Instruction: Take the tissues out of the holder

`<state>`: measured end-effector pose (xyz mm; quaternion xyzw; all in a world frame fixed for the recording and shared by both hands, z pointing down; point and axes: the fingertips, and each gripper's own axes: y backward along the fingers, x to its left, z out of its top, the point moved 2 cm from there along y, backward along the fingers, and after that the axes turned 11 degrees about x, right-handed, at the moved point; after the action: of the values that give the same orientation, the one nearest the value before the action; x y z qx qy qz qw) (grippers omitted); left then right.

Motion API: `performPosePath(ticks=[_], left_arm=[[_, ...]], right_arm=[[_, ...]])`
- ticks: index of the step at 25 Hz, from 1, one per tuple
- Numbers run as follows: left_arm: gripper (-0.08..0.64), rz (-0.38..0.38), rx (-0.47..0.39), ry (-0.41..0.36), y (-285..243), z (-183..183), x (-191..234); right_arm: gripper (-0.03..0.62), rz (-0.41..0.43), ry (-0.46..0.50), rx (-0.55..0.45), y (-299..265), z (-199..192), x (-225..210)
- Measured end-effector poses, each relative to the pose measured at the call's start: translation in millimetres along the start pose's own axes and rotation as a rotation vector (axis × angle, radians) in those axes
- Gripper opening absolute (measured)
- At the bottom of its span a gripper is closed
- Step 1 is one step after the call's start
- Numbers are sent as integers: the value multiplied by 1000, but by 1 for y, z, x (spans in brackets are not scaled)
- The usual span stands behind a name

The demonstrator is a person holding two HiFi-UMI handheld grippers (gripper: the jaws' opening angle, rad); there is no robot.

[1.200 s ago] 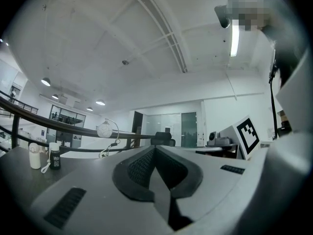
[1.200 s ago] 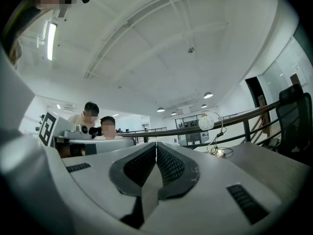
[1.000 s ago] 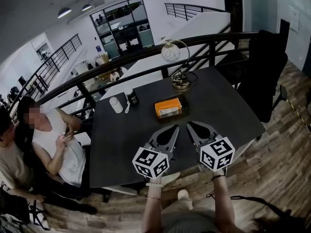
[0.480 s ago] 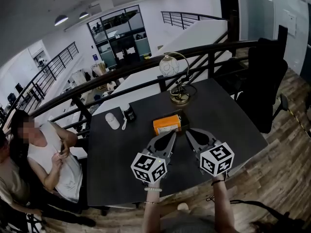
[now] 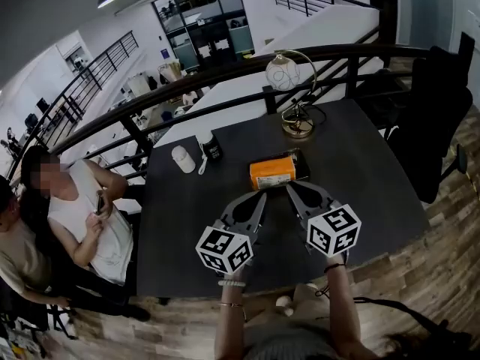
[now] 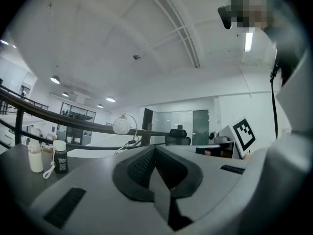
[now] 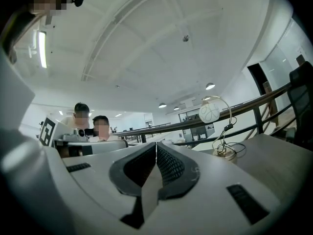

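Note:
An orange tissue pack in a dark holder (image 5: 279, 171) lies on the black table (image 5: 180, 223), just beyond both grippers. My left gripper (image 5: 259, 198) is shut with nothing in it, its tip a short way in front of the holder's near left corner. The right gripper (image 5: 292, 190) is shut and empty too, its tip close to the holder's near edge. In both gripper views the jaws meet in a closed seam, left gripper (image 6: 155, 150), right gripper (image 7: 156, 146), and the holder is hidden from them.
A globe lamp (image 5: 287, 77) with a brass base and cable stands behind the holder. A white bottle (image 5: 182, 159) and a small dark bottle (image 5: 210, 148) sit at the table's far left. Two seated people (image 5: 71, 216) are left of the table. A black chair (image 5: 442, 111) stands right.
Both grippers stay shut and close together near the holder. The head camera has shifted, so the table and holder sit a little differently in view.

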<state>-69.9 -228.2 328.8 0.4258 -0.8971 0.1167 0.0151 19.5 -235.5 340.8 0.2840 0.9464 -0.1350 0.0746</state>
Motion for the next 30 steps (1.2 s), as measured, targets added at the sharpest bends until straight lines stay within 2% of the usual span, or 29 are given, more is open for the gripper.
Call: performPosePath(ticks=[4,7,13,17,25,30], left_arm=[[8,53,3,13,-23,0,17],[8,90,1,47,-22,4,33],[8,163,31,104,-30,-8,51],[8,201,43,108,-39,-10,74],[8,200,130,95,-50,-32,105],[8,193,162,93,-53,-51,120]], right_arm=[[14,47,24,33,-24,2,-23],[14,73,93,104,-42,9,-29],[19,266,269,312,-75,0,-43],[89,369,360,439,-111,-5,-49],[107,442,541,600,-160,-35,-49],[107,454,645,680,-184,-61,-48]])
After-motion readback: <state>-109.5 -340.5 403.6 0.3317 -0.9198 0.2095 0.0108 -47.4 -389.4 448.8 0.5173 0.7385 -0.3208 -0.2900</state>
